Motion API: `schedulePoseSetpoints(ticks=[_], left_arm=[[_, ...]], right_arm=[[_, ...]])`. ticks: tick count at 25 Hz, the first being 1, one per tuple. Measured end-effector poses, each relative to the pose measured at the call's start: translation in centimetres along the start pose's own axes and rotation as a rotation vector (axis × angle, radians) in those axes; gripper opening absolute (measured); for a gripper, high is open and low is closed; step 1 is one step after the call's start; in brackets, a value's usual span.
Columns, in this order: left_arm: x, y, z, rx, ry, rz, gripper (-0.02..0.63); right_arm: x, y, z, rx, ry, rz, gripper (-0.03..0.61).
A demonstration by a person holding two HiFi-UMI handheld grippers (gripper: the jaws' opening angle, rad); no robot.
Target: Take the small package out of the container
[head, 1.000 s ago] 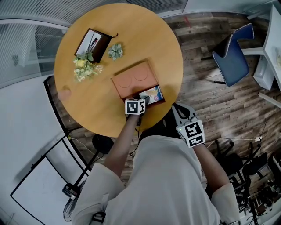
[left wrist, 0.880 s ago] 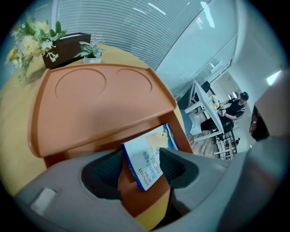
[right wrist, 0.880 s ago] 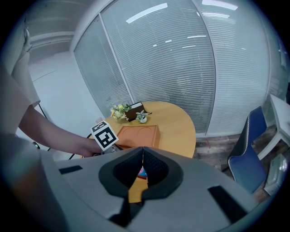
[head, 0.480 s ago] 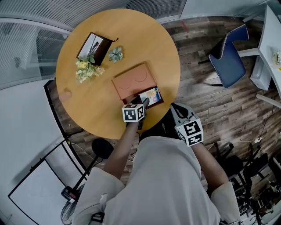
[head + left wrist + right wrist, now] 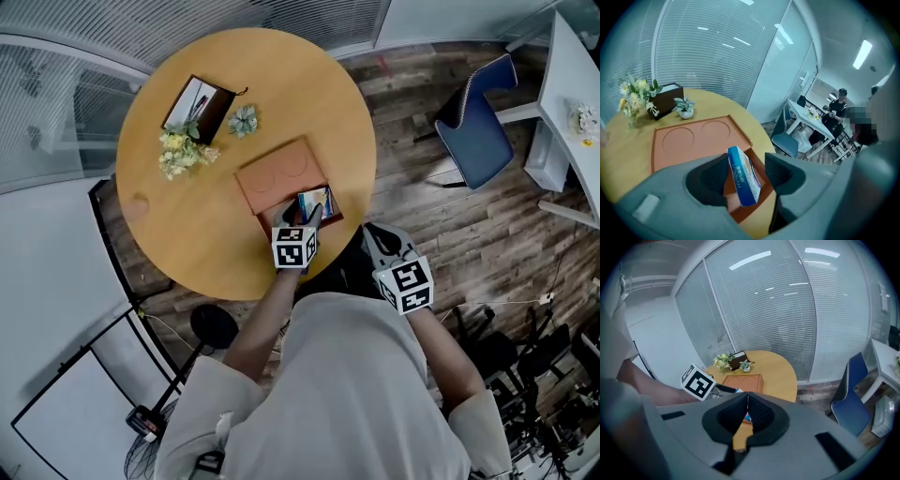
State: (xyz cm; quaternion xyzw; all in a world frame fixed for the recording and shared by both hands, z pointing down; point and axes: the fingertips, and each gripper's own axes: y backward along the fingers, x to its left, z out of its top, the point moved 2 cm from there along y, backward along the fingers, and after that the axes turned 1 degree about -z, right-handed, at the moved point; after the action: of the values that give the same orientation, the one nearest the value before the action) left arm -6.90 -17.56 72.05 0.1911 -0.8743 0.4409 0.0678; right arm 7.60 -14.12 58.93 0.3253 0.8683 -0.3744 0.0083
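We're straddling the small package (image 5: 743, 180) with the left tongs (image 5: 746, 159), spread apart; it's standing tilted on edge in the open end of the orange container (image 5: 689, 140), leaning on one pad, with a gap at the other. We're reckoning the squeeze should come first, square on its flat faces, then a straight lift clear of the rim. Right tongs (image 5: 747, 416) are sitting pressed together, empty, off the surface (image 5: 187, 234)

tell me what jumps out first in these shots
A small blue package stands on edge between the left tool's parted jaws, at the open end of the orange container on the round wooden table. The right tool, jaws together and empty, is held beyond the table's near edge, close to the person.
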Motion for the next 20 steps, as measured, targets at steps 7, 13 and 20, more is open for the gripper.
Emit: schedulePoseSetpoints(ticks=[7, 13, 20], left_arm=[[-1.8, -0.2, 0.7, -0.111, -0.062, 0.024, 0.241], [-3.5, -1.2, -0.7, -0.087, -0.093, 0.018, 0.241], [-2.4, -1.0, -2.5, -0.008, -0.046, 0.12, 0.076]], right_arm=[[0.0, 1.2, -0.7, 0.0, -0.002, -0.012, 0.003], [0.4, 1.5, -1.1, -0.002, 0.008, 0.007, 0.003], [0.0, 3.0, -1.6, -0.024, 0.022, 0.017, 0.003]])
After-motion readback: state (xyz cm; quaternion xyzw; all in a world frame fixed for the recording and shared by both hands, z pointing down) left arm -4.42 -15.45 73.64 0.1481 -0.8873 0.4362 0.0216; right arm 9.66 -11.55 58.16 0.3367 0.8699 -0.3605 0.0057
